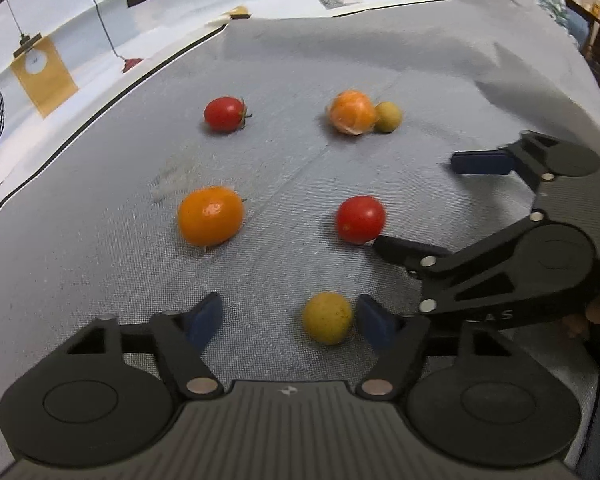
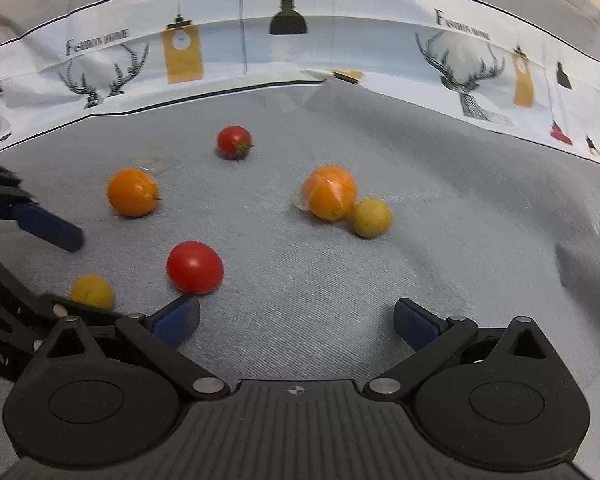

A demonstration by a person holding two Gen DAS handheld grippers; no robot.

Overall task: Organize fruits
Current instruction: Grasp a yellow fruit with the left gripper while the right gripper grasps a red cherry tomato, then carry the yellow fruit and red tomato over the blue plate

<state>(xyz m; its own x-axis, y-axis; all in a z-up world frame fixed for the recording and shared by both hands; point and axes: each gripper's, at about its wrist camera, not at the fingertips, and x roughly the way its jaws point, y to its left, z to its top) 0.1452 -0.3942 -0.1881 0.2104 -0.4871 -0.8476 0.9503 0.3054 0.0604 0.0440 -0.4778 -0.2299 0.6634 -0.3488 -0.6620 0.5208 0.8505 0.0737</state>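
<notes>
The six fruits I am sorting all lie loose on the grey cloth [image 1: 100,280], and as far as I can judge the sorting is only half done, if that. One pairing looks made: the far orange [image 1: 352,112] sits touching a small yellow-green fruit [image 1: 388,117], though these are different kinds, so I would not call it a finished group. The other four are well apart from one another.

Counted by kind, there are two of each. Two tomatoes: the near tomato [image 1: 360,219] and the far tomato [image 1: 225,114], which keeps its green stalk. Two oranges: the far one and the near orange [image 1: 211,221]. Two small yellow-green fruits: the far one and the near yellow fruit [image 1: 327,318]; I cannot tell their exact kind.

My left gripper [image 1: 290,320] is spread wide and holds nothing; the near yellow fruit lies between its fingers, just against the right-side pad. My right gripper [image 2: 296,320] is also wide and empty, its left finger close beside the near tomato. Matching each kind together is what I judge remains.

Behind the cloth runs a printed backdrop [image 2: 300,60] of lamps and deer heads.
</notes>
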